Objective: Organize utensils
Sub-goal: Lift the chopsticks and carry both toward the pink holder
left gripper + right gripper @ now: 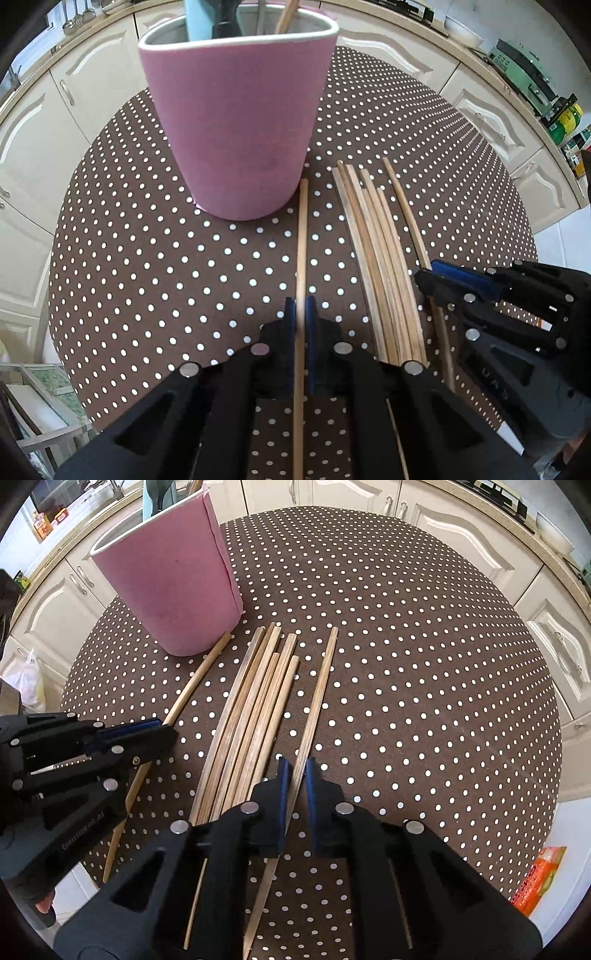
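Polka-dot table, cream kitchen cabinets around.

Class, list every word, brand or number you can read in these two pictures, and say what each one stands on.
"Genrobot.AI": faint lettering on the side of the left gripper, seen in the right wrist view.
"DAS": raised letters on the body of the right gripper, seen in the left wrist view.
Orange packet: print too blurred to read.
Green containers on the counter: labels too small to read.
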Tool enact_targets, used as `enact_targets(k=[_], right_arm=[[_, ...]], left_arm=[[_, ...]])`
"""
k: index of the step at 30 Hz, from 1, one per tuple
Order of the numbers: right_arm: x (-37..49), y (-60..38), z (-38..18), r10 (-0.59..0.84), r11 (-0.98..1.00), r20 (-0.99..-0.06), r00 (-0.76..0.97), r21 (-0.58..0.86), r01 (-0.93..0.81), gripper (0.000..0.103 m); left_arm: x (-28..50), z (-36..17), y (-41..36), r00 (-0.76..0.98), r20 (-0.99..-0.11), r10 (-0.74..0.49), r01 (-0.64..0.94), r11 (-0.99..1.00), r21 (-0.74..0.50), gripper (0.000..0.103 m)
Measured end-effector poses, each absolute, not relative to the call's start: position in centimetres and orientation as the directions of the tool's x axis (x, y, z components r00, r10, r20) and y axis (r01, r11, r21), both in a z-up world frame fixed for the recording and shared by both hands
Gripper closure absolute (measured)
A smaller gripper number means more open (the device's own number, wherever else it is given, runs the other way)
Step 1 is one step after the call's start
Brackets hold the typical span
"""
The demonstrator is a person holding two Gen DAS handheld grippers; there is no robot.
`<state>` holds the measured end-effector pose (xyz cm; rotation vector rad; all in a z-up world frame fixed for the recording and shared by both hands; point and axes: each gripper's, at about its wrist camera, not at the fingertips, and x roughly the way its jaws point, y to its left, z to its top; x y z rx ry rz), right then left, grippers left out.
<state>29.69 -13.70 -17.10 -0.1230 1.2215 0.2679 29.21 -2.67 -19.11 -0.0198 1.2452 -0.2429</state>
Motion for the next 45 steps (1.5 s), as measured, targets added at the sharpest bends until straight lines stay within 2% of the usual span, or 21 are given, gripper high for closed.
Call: enact_targets(k=[9, 17, 21, 27, 37, 45], right_arm=[[27.8, -15.6, -15.2, 0.172, 0.969, -0.901, 0.399, 0.080, -0.235, 0.097], [25.7, -18.5, -11.0, 0.313, 0.947, -0.789, 0.529, 0.217, -0.237, 0.097], [24.7, -20.1, -9.0, 0.364, 0.930, -0.727, 0.583, 0.252, -0.266, 0.097], [23.2, -19.8, -5.5, 0.416, 0.909, -0.631, 0.655, 0.264, -0.323, 0.097], [23.3, -18.3, -1.3, 0.450, 0.892, -0.455, 0.768, 0.263, -0.366, 0.097], [25.3, -16.7, 0.4, 0.459, 0.885, -0.345, 0.819, 0.260, -0.386, 0.097]], left_arm=[[26.9, -17.5, -2.0, 0.364, -0.890, -0.273, 0.192, 0.958, -0.215, 0.098], [24.1, -13.1, -1.9, 0.505, -0.782, -0.366, 0.263, 0.928, -0.264, 0.098], [22.8, -10.9, -1.6, 0.578, -0.705, -0.411, 0.292, 0.911, -0.291, 0.098], [21.3, -7.4, 0.2, 0.715, -0.538, -0.447, 0.327, 0.893, -0.308, 0.098], [20.7, -4.2, 2.4, 0.872, -0.290, -0.395, 0.317, 0.906, -0.282, 0.098], [23.4, -2.7, 4.5, 0.921, -0.175, -0.349, 0.285, 0.907, -0.309, 0.098]])
